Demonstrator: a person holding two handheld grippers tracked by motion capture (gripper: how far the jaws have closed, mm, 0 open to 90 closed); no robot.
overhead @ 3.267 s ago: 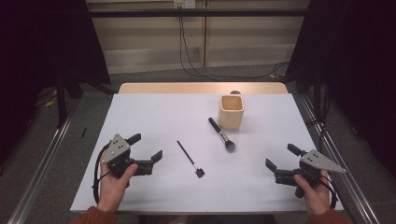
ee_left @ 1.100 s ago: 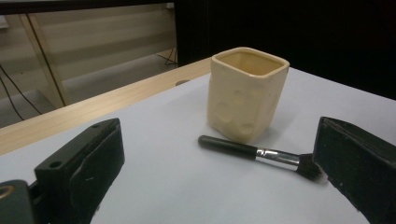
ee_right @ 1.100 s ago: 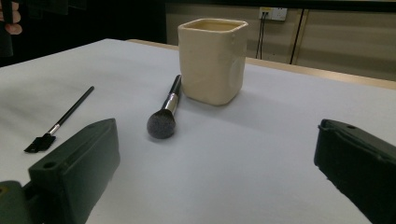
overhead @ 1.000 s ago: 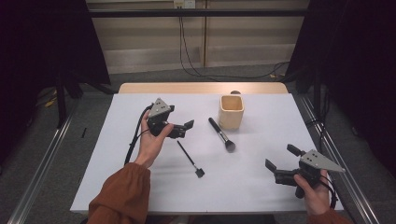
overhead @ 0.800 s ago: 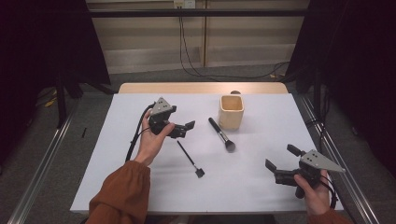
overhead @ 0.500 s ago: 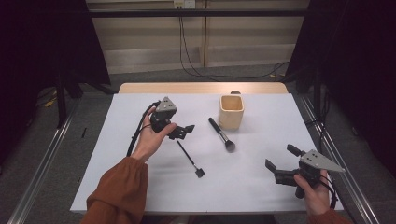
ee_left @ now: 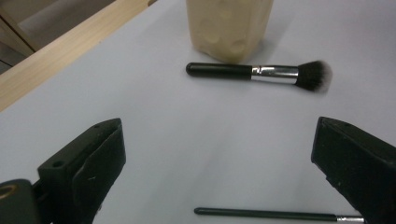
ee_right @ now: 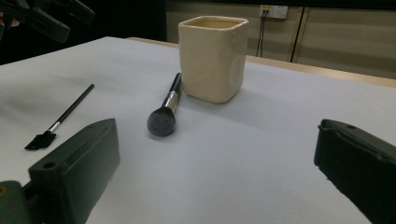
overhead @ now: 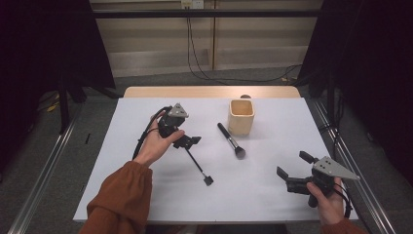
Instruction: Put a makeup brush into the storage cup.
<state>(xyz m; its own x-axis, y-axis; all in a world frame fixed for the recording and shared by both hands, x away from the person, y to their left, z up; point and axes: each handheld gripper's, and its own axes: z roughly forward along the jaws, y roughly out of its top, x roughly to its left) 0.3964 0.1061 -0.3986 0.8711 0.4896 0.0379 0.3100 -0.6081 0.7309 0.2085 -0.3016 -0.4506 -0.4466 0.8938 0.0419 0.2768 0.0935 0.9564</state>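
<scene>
Jaws spread wide, the left gripper hovers over the thin brush lying left of the cup — lined up to pinch its handle; the right gripper, also open, waits well apart.

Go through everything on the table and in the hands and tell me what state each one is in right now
Left tool: open, empty, held above the thin brush's handle end.
Right tool: open, empty, low near the table's right front.
Cream square ceramic cup: upright, nothing seen inside.
Thick black powder brush with silver ferrule: lying flat beside the cup.
Thin black flat-tipped brush: lying flat, ungripped.
</scene>
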